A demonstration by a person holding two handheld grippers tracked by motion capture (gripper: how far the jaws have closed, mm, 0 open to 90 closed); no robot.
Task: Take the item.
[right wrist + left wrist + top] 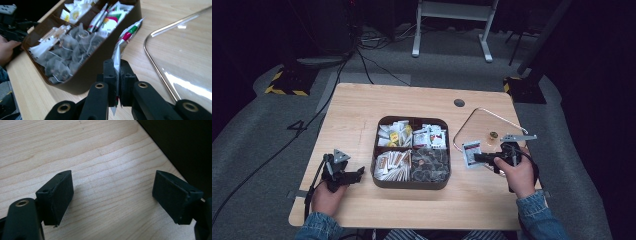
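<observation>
- Right now the right gripper has its jaws closed flat on a sachet, pinched at its lower edge so the packet stands on edge and sticks up out of the jaws in the right gripper view.
- High view: the sachet sits at the gripper's tip, centre-right of frame, over the left rim of the clear tray and just right of the organizer box. Holding it by one edge keeps most of the packet free, probably so it can be laid flat.
- Organizer box has four compartments: paper packets upper left, red-and-white sachets upper right, stick packets lower left, mesh tea bags lower right. The held sachet matches the upper-right lot, so it likely belongs to that group.
- A small gold-coloured item lies on the tray; too small to identify.
- Left gripper is wide open, nothing between the jaws, just bare wooden table beneath.
- High view puts the left gripper lower left, just beside the box's left wall, pointing at it; looks parked, well apart from the sachet.
</observation>
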